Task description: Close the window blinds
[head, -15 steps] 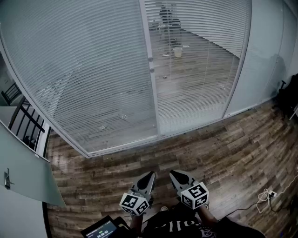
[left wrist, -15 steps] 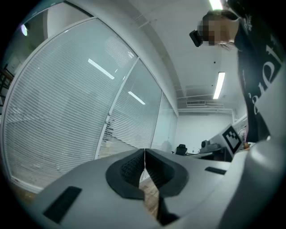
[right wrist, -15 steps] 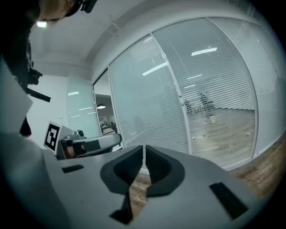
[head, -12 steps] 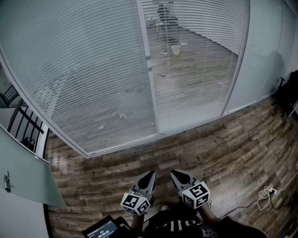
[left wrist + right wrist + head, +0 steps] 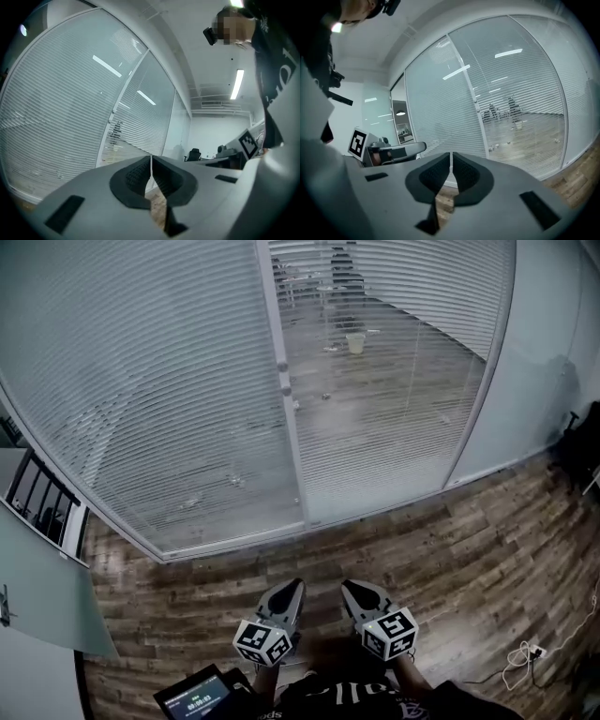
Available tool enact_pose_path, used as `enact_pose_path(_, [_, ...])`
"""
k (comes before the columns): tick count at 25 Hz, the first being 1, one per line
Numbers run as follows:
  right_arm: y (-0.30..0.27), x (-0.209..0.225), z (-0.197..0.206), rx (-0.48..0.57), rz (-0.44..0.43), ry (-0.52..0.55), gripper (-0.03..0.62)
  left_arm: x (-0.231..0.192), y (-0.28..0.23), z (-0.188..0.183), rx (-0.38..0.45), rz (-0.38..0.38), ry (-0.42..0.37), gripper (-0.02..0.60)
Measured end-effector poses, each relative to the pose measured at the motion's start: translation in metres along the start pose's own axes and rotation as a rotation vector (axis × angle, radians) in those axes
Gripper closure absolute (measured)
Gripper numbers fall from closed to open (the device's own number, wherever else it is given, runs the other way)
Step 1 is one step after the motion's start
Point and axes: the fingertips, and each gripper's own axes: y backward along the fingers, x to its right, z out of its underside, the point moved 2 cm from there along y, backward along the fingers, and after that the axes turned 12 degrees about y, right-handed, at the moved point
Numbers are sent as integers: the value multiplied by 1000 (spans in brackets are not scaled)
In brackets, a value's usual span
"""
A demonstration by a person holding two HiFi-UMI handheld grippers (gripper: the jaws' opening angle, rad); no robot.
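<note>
Low before the window blinds (image 5: pixel 141 399), left gripper (image 5: pixel 291 588) and right gripper (image 5: pixel 350 589) remain clenched, empty; mullion (image 5: pixel 292 427) sits further left

Brown wood-plank floor (image 5: pixel 487 549) fills the lower frame. A tangled white cable (image 5: pixel 521 654) lies lower right, and a small black lit screen (image 5: pixel 197 699) sits bottom left. A pale bucket (image 5: pixel 355 342) stands top centre.
</note>
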Motion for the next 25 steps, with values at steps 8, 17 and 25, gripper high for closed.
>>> enact_pose_path(8, [-32, 134, -39, 45, -85, 3, 562, -4, -126, -20, 47, -88, -46, 575])
enact_pose_path(17, [-81, 205, -35, 22, -206, -46, 562, -42, -216, -41, 55, -196, -101, 575])
enact_pose_path(25, [-147, 238, -44, 15, -239, -106, 563, -116, -275, -124, 166, -251, -199, 575])
